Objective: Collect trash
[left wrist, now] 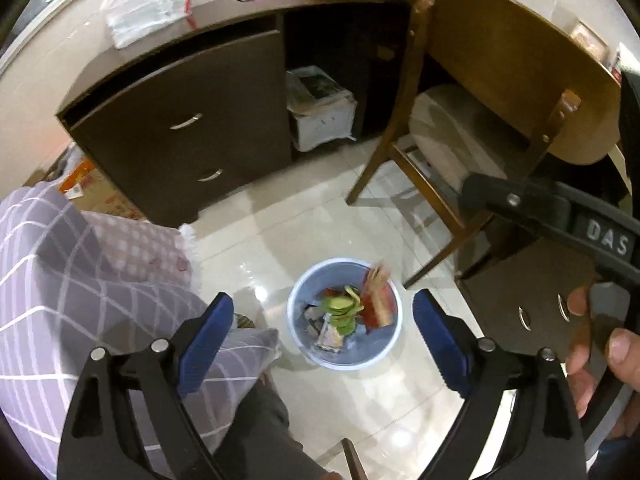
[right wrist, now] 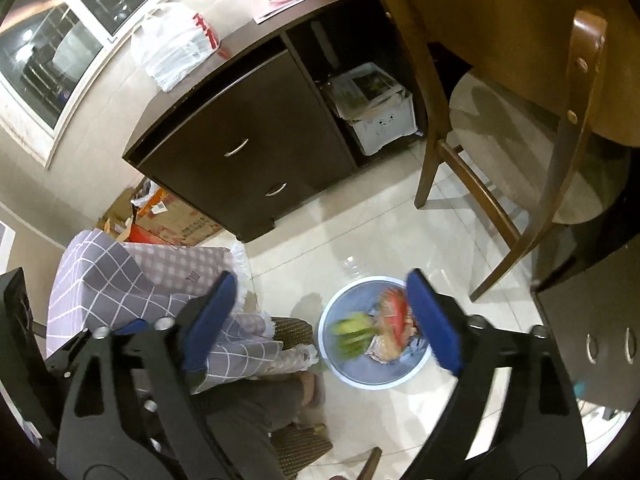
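A light blue trash bin [left wrist: 310, 346] stands on the tiled floor, also in the right wrist view [right wrist: 362, 376]. Inside it lie green wrappers [left wrist: 342, 309], a red and orange packet [left wrist: 376, 298] and paper scraps; the right wrist view shows the green wrappers [right wrist: 352, 336] and the red packet [right wrist: 394, 320] blurred over the bin. My left gripper [left wrist: 324, 334] is open and empty above the bin. My right gripper [right wrist: 322, 318] is open and empty, just above the bin; its body [left wrist: 560, 212] shows at right in the left wrist view.
A dark cabinet with drawers [left wrist: 180, 128] stands behind the bin. A wooden chair [left wrist: 460, 132] is at the right, a dark drawer unit [right wrist: 600, 332] beside it. A checked purple cushion [left wrist: 60, 280] is at left. A crate of papers [left wrist: 320, 108] sits under the desk.
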`<state>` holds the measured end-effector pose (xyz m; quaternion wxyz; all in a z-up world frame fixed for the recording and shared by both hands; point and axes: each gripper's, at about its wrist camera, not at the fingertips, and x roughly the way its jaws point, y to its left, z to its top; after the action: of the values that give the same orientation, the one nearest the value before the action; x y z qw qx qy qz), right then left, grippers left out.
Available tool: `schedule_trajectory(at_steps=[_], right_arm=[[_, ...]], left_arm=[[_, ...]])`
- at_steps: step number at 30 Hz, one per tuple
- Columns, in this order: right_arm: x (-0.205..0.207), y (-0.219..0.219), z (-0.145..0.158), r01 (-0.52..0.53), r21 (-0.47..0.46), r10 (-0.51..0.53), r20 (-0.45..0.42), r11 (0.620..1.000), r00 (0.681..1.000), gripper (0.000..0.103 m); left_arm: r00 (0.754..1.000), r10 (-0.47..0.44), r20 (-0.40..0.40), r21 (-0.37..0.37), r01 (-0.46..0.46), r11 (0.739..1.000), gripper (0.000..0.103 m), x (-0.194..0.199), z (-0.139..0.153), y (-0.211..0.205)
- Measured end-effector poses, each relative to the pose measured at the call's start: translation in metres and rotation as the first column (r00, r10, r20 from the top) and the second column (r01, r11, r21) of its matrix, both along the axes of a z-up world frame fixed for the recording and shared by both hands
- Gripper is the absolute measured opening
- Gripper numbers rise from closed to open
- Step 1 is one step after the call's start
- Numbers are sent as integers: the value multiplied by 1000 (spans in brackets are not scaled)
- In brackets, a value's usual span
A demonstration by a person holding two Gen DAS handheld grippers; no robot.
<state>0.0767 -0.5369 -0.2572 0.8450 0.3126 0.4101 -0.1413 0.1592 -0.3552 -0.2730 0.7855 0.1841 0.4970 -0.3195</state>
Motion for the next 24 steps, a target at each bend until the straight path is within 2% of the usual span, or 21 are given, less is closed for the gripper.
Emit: schedule_trajectory(at_steps=[2, 9, 16, 24], right_arm=[[-3, 0, 2, 11, -1, -11, -4, 1000, 1000, 97], [-15, 14, 28, 31, -52, -31, 11, 998, 999, 97], [-29, 44, 79, 17, -102, -8, 89, 995, 996, 97], [-38, 92, 143, -41, -179, 72, 172, 983, 982, 97]], left_arm=[[1000, 16, 21, -7, -16, 1000, 90, 0, 9, 7], [993, 45, 108, -97, -35, 995, 94, -18, 60, 37], [970, 91, 224, -185, -50, 982, 97, -42, 119, 75], [935, 159, 317, -234, -85, 969, 97, -67, 170, 120]])
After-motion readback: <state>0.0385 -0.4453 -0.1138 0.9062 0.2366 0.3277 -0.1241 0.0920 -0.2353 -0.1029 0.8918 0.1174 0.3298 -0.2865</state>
